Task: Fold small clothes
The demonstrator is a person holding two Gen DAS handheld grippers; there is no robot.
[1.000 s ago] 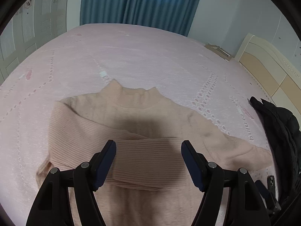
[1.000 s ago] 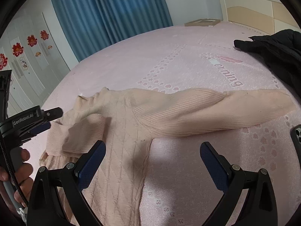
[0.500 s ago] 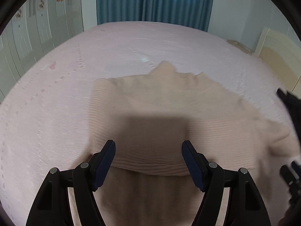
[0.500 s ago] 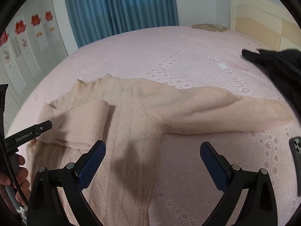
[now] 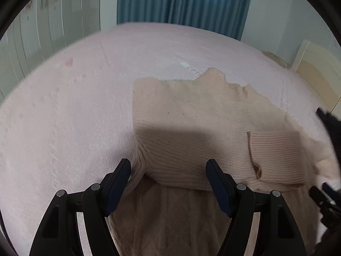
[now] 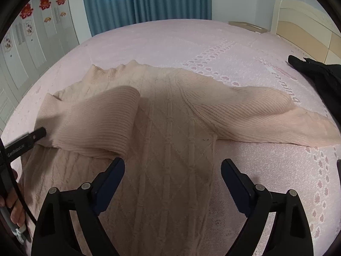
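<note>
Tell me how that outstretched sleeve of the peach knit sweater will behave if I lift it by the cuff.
The outstretched sleeve of the peach ribbed knit sweater will probably hang limp, since it already lies rumpled on the pink bedspread. Its soft ribbing likely stretches and sags. It looks light, and the knit texture should not slip much.

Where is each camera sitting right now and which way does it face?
Left wrist: on the left gripper, aimed down at the sweater's folded sleeve; its fingers show.
Right wrist: on the right gripper, jaws closing on nothing, above the sweater's body; its fingers and the person's hand show.
Shared: sweater, pink bed, blue curtain.
</note>
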